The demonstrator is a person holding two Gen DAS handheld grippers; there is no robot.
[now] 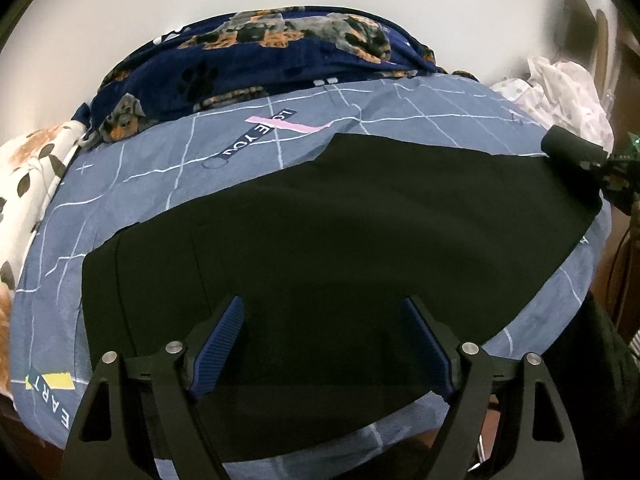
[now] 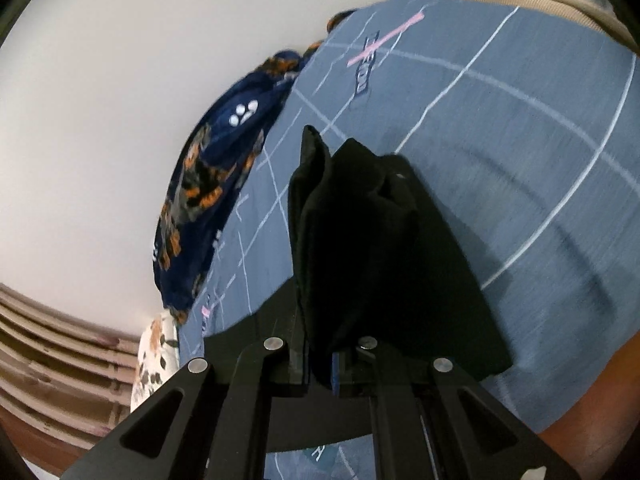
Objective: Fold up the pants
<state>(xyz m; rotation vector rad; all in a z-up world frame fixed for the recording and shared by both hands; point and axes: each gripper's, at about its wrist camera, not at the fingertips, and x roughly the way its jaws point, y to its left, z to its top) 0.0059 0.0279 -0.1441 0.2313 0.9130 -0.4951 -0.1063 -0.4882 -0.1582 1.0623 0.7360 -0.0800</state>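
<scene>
Your left gripper [image 1: 322, 344] hung with its blue-padded fingers spread wide and nothing between them, low in the frame above the black pants [image 1: 340, 232]. The pants lay flat across the middle of the blue bedsheet [image 1: 160, 184]. Your right gripper [image 2: 320, 360] was clamped on a bunched end of the pants [image 2: 360, 240], lifting it at the centre of that view. The right gripper [image 1: 576, 152] showed at the right edge of the left view. A navy dog-print blanket [image 1: 248, 64] sat at the top.
</scene>
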